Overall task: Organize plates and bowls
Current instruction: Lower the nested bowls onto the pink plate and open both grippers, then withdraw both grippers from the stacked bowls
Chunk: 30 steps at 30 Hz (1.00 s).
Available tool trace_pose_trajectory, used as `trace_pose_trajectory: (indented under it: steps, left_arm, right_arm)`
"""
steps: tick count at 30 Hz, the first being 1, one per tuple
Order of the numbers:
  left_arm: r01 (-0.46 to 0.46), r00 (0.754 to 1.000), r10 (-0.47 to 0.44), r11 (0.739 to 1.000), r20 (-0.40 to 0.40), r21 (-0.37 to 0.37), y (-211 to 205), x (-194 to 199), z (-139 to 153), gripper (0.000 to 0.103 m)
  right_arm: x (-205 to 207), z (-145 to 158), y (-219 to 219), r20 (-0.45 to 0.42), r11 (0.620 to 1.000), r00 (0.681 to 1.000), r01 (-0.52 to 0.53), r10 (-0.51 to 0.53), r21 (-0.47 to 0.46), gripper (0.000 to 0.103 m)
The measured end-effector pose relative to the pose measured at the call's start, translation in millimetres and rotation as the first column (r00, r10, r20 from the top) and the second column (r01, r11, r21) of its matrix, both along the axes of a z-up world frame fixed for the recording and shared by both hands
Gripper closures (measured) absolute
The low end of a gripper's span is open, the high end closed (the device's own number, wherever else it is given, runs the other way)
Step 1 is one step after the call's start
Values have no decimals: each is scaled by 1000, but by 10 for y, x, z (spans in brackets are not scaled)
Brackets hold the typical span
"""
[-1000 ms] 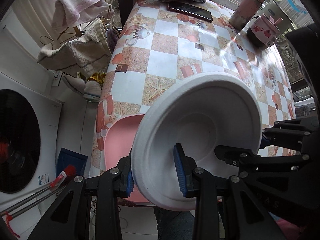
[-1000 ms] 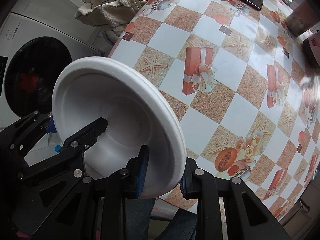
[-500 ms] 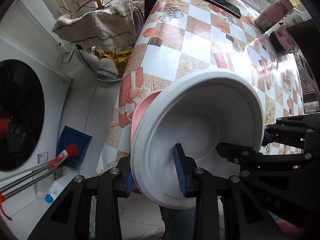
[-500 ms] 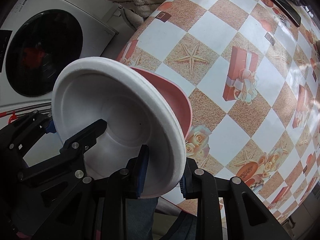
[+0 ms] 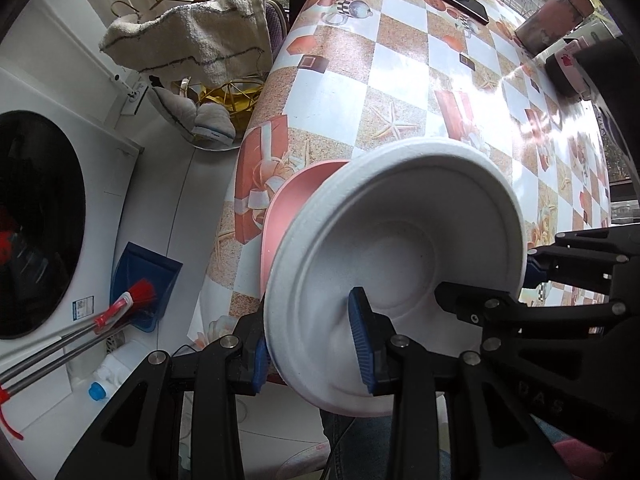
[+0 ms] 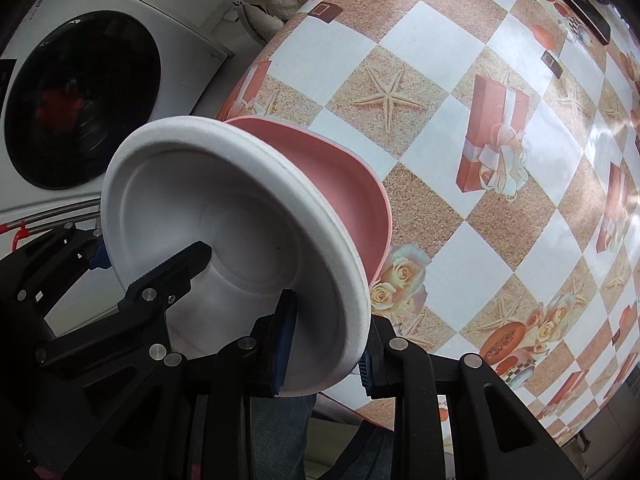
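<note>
While both my grippers, left and right, pinch the white foam bowl's rim, it's sitting over the pink plastic plate.

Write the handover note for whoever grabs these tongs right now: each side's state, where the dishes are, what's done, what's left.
Left tongs: shut on the white bowl, clamped on its near-left rim.
Right tongs: shut on the same bowl, on the opposite rim.
The white bowl is tilted and held just above the pink bowl, which sits at the near corner of the table; whether they touch cannot be told.
Done: white bowl picked up and brought over the pink one.
Left: level it, lower it into the pink bowl, then open both tongs. No other plates or bowls show in these views.
</note>
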State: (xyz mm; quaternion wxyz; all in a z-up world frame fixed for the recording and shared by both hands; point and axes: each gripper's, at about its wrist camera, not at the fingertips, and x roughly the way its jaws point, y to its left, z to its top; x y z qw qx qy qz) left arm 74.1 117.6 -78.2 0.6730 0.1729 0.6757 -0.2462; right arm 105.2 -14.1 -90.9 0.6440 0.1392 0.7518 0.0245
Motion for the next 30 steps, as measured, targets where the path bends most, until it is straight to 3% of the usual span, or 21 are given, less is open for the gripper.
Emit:
trace_pose_trajectory:
  steps: [3,5,7,9,10,11,12,16,19,23,26,30]
  left_arm:
    - [-32,999,32,999,13,-6,48,39,19,59]
    - [-41,999,42,999,22,-10,76,65,41,52]
    - [-33,999,33,999,25,-22,82,62,84,43]
    - [-22,999,23,999,37,-42,65,48,171,33]
    - [-15,998,17,999,56,-37,47,40,223,27]
    - [-9,997,11,1000,74,-28,27,42,267,21]
    - [-5,997,7,999,76,-32,13,48,305,19]
    - [-2,999,5,998,54,-64,-59,86,422,19]
    - [45,997,-43,999,65,-26,-185,72,477,19]
    - [116,991,-118,993,62,38,-284,47,479,19]
    - [192,979,-196,978,46,87,-322,-6,459,19]
    - [311,944,-325,935,60,169,-330,-74,458,19]
  right_arm:
    - [1,-2,-40,3,1000,1000,10,-10,10,65]
    - [-49,19,-122,12,1000,1000,26,-26,-6,35]
    - [-89,64,-225,32,998,997,64,-64,-2,28]
    - [-126,105,-341,43,994,993,108,-108,5,28]
    - [-147,126,-399,46,992,991,126,-127,6,20]
    - [-165,145,-451,46,990,989,141,-141,2,6]
    - [-190,172,-511,47,988,988,151,-150,-14,1]
    - [-257,416,-619,138,990,981,141,-138,-13,1]
    - [-351,579,-594,197,991,975,119,-105,-64,1]
    - [-433,616,-610,224,983,965,160,-136,-92,1]
    - [-453,614,-624,234,975,960,187,-155,-123,1]
    - [-461,643,-538,254,973,957,183,-142,-142,1]
